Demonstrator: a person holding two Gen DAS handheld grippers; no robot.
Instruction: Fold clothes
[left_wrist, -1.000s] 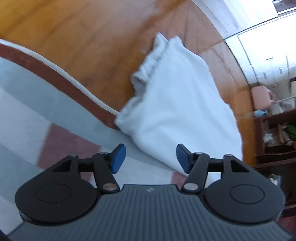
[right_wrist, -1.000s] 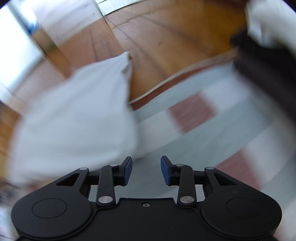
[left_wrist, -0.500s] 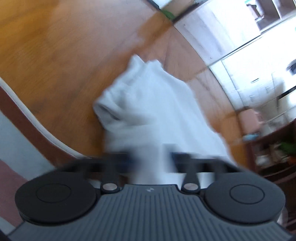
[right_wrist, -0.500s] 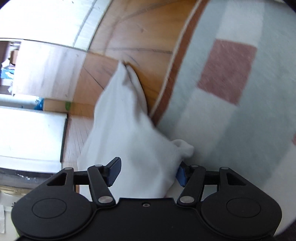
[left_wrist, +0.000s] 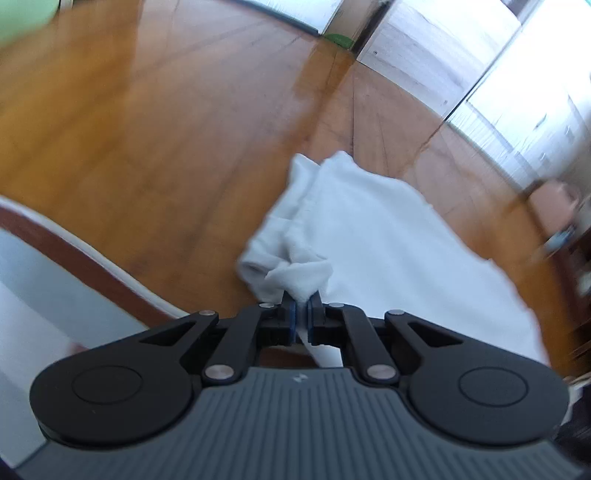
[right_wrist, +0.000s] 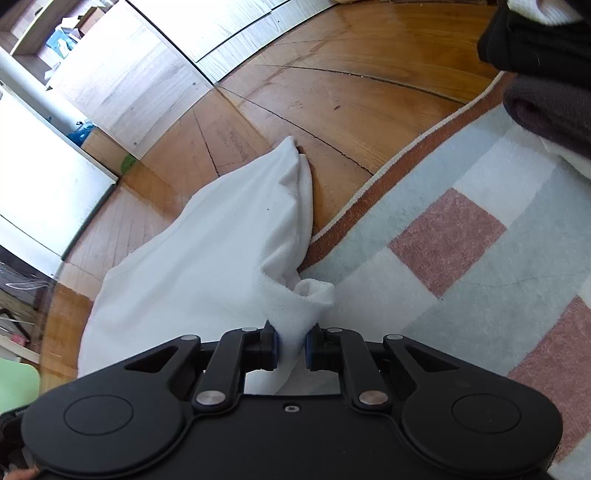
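A white fleecy garment (left_wrist: 376, 236) lies spread over the wooden floor past the rug's edge. My left gripper (left_wrist: 302, 320) is shut on a bunched corner of it, the cloth puffing out just beyond the blue pads. In the right wrist view the same white garment (right_wrist: 207, 258) stretches away over the floor, and my right gripper (right_wrist: 291, 347) has a thick fold of it between its pads; its jaws are closing and the pads press on the cloth.
A pale blue, white and pink checked rug (right_wrist: 461, 266) with a brown border covers the near floor. Dark folded clothes (right_wrist: 546, 66) sit at the rug's far right. Cabinets (right_wrist: 122, 74) and a pink stool (left_wrist: 554, 206) stand along the walls.
Both grippers stood open near the garment a second ago. Each has since moved onto a corner of the cloth and closed on it, and the left one has lifted its corner slightly.
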